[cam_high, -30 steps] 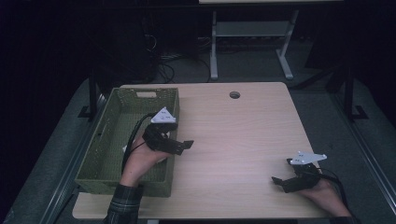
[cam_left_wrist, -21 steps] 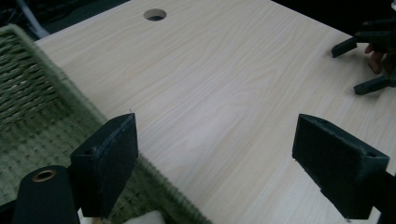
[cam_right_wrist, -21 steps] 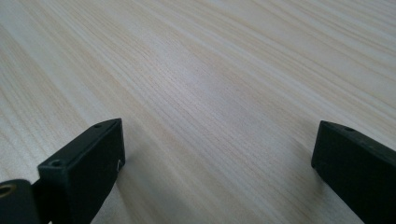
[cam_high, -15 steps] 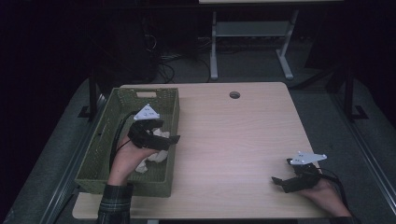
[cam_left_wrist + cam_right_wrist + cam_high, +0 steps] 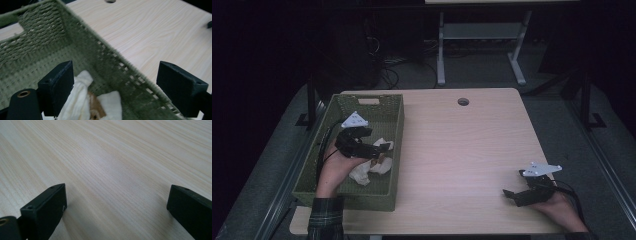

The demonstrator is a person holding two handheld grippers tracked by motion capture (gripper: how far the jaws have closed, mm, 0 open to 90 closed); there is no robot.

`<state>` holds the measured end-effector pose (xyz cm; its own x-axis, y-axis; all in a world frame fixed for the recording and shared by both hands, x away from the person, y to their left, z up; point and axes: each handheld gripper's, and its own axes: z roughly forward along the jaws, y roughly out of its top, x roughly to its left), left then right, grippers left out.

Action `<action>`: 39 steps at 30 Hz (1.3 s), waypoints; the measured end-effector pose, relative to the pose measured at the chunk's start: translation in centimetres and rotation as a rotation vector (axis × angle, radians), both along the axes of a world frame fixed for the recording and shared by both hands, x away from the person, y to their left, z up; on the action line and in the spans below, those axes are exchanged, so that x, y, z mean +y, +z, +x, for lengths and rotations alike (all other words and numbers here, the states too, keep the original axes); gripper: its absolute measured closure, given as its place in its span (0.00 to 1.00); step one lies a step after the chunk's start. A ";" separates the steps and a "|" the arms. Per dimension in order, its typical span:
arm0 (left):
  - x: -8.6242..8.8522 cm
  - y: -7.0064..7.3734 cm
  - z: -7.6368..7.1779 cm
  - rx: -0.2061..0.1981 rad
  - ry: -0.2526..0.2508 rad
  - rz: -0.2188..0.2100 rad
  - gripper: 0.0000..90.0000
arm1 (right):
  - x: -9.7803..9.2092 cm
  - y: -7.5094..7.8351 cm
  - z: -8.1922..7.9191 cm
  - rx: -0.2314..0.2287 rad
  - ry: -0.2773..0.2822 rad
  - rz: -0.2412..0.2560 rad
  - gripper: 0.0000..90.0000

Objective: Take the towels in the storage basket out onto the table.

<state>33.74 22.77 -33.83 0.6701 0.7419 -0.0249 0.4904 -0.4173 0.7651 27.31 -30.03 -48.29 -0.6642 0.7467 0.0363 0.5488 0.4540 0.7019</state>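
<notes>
The left tool (image 5: 379, 148) is hovering at the left of the high view, inside the green woven basket (image 5: 394, 132), its jaws spread wide and gripping nothing. Just beneath it the crumpled white cloth (image 5: 374, 167) is lying on the basket floor against the near right wall, a brownish patch showing on it, possibly a stain or a print. In the left gripper view one jaw is sitting inside the basket and the other outside, straddling the wall. The right tool (image 5: 512, 196) is resting on the bare worktop (image 5: 462, 150) at lower right, jaws apart, idle. The cloth looks deposited; only pulling clear seems left.
</notes>
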 end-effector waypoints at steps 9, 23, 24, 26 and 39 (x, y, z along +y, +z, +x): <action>1.1 -1.6 0.9 0.029 0.053 0.029 0.15 | 0.0 0.0 0.0 0.000 0.000 0.000 0.03; 2.3 -4.5 2.5 0.092 0.120 0.105 0.15 | 0.0 0.0 0.0 0.000 0.000 0.000 0.03; 2.3 -4.7 2.6 0.099 0.119 0.114 0.15 | 0.0 0.0 0.0 0.001 -0.001 0.000 0.03; 2.2 -5.1 2.8 0.117 0.121 0.130 0.15 | 0.0 0.0 0.0 0.001 -0.001 0.000 0.03; 1.4 -8.0 3.8 0.277 0.146 0.227 0.15 | 0.0 0.0 0.0 0.002 -0.001 0.001 0.03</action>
